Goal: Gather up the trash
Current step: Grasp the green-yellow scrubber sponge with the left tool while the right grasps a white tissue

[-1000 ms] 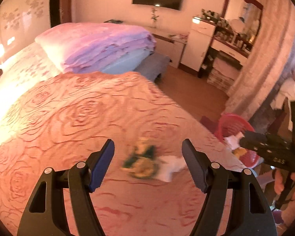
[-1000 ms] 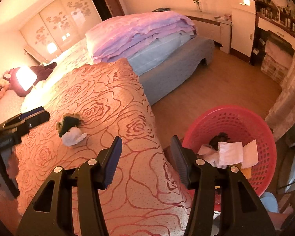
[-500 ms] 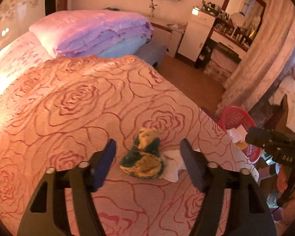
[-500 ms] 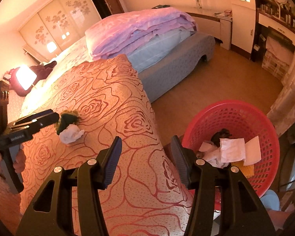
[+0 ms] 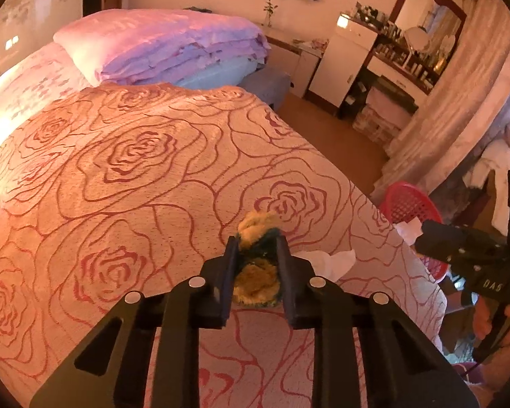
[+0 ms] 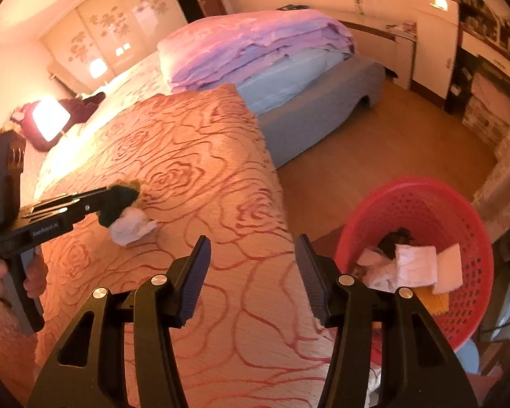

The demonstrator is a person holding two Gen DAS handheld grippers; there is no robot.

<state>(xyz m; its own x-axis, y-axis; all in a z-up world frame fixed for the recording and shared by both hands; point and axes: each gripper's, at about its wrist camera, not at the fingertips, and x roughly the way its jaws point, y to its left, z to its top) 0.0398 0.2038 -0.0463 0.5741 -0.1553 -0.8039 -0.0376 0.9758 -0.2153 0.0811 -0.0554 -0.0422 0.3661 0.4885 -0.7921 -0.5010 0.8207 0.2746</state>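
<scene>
Now the left gripper [image 5: 255, 248] has its jaws clamped on the wad [image 5: 256, 272], one pad pressed to each flank; they have just been closing. Wad: fuzzy, crumpled lump, mustard-yellow tufts at the near and far ends, a dark green band across the middle where the pads pinch it. It rests on the bedspread [image 5: 125, 176], near the bed's right edge. In the right wrist view the same wad [image 6: 120, 200] reads almost black, with only a thin yellow fringe at the top.

Just right of the wad lies a tissue [image 5: 326, 261]: white, crumpled, soft folds, touching or nearly touching the wad; I cannot tell which. No pad is on it. From the right wrist view the tissue [image 6: 132, 226] sits directly below the wad on the spread.

Right gripper [image 6: 251, 272]: jaws apart, nothing between them, held over the bed's edge, with floor and basket beyond.

Basket [image 6: 459, 210]: red plastic, perforated wall, on the wooden floor beside the bed. Inside: several white folded tissues, a dark fuzzy lump, something yellow at the bottom.

Bedspread: orange-pink with a red rose outline pattern. Folded quilts [image 5: 173, 47], pink and lilac, are stacked at the far end of the bed. A hand [image 6: 34, 272] holds the left gripper's handle.
</scene>
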